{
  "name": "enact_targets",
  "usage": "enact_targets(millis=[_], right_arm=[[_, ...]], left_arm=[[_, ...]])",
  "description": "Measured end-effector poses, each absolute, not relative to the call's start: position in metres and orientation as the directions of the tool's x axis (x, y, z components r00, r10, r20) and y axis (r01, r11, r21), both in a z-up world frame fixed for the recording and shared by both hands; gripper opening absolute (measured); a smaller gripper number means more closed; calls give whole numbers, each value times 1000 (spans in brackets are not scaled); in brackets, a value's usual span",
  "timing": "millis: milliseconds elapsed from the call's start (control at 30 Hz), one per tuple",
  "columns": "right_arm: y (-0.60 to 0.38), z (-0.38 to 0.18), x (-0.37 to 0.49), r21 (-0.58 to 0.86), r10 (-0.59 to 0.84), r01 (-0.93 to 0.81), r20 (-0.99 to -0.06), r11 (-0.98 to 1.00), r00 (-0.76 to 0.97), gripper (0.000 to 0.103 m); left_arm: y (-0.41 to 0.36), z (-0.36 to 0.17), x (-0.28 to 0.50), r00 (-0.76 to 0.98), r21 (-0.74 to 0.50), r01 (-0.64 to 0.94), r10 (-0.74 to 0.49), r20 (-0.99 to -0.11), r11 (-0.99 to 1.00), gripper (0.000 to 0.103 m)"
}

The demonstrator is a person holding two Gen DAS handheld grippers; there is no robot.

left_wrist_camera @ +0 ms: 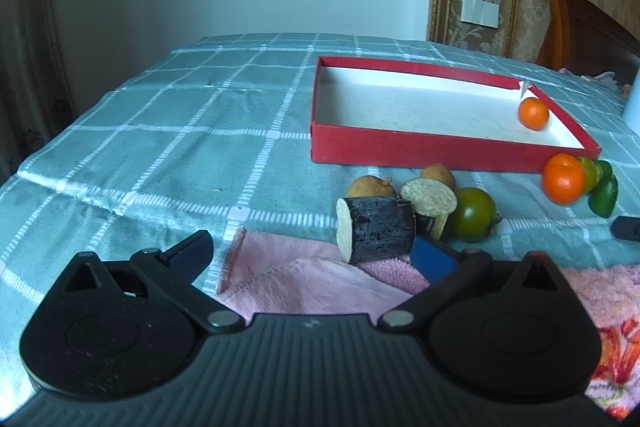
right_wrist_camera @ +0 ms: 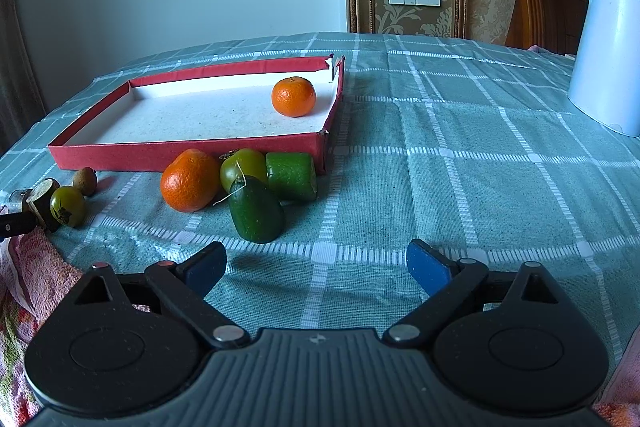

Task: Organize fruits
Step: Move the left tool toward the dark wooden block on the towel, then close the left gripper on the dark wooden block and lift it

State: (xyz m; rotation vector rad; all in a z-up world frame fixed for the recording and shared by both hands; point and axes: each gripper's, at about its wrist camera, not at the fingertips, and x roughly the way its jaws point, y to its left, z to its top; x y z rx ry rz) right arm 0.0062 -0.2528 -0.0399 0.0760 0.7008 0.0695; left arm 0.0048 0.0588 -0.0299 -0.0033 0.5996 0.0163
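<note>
We're hovering both tongs, left (left_wrist_camera: pixel 314 257) and right (right_wrist_camera: pixel 316 265), spread wide and empty, eyeing the round orange tangerine (right_wrist_camera: pixel 189 180) sitting just outside the shallow red cardboard tray (right_wrist_camera: pixel 188 150) on the bench, probably light, soft-skinned and roll-prone, so we're planning a gentle squeeze across its middle.
</note>
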Motion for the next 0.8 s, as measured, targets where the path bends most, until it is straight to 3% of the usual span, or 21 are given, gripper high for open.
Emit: enact_targets(millis=[233, 533, 600, 800], right_arm=[[-253, -41, 7, 91, 83, -32, -641, 995, 763, 97], [-253, -40, 6, 90, 76, -23, -642, 996, 763, 97], [-253, -40, 6, 90, 76, -23, -642, 996, 763, 97], [-253, -40, 6, 89, 69, -15, -641, 996, 764, 97]], left_arm=[[67, -28, 7, 818, -49, -27, -6, -575, 998, 103], [50, -28, 5, 840, -1, 4, -5, -543, 1000, 84], [49, -28, 2, 844, -3, 22, -20, -535, 1000, 72], [42, -27, -2, 847, 8, 66, -52, -529, 998, 48]])
